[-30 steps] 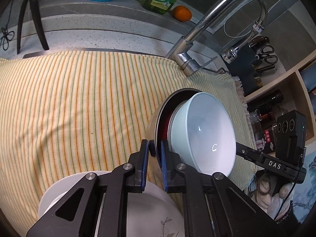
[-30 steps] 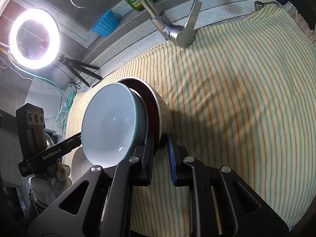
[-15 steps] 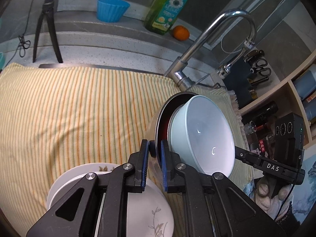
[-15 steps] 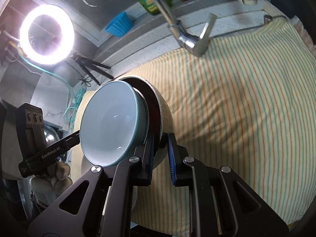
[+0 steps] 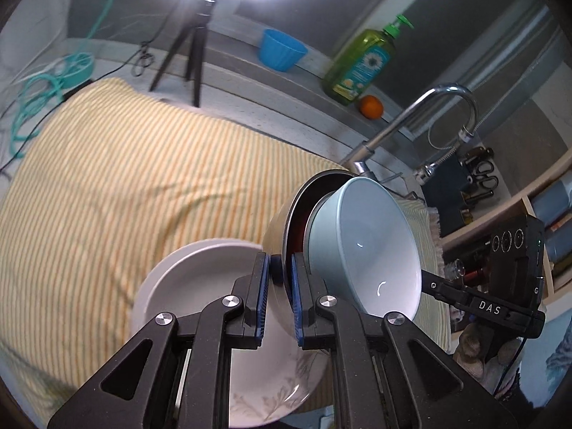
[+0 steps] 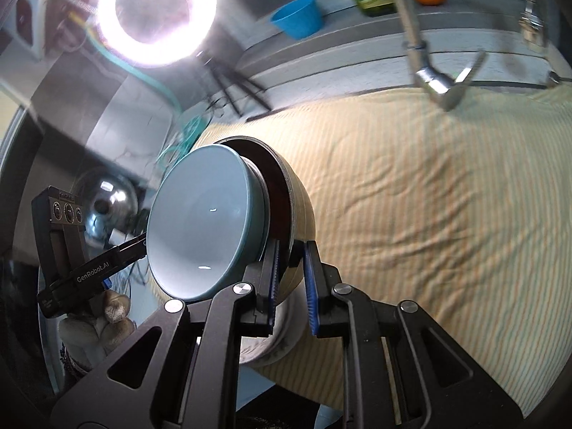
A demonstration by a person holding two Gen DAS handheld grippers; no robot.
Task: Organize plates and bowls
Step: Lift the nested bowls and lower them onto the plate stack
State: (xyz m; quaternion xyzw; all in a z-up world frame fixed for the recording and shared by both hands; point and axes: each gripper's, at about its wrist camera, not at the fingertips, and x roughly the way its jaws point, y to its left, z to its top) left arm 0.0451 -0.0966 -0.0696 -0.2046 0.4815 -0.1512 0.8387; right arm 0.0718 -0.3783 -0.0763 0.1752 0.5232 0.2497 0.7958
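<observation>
A pale blue bowl (image 5: pixel 368 250) is nested inside a beige bowl with a dark red inside (image 5: pixel 298 207). My left gripper (image 5: pixel 277 279) is shut on the beige bowl's rim from one side. My right gripper (image 6: pixel 291 268) is shut on the same rim from the opposite side. The stack (image 6: pixel 203 221) is held tilted in the air above the striped cloth (image 5: pixel 125 186). A white plate with a grey leaf print (image 5: pixel 214 307) lies on the cloth below the stack, partly hidden by my left gripper.
A chrome faucet (image 5: pixel 422 118) rises at the back right. A blue cup (image 5: pixel 282 50), a green soap bottle (image 5: pixel 361 68) and an orange (image 5: pixel 371 106) stand on the back ledge. A ring light on a tripod (image 6: pixel 157 10) stands at the back left. Shelves (image 5: pixel 518 207) are on the right.
Both grippers have lifted the nested bowls higher above the cloth. More of the white plate and the back ledge has come into view.
</observation>
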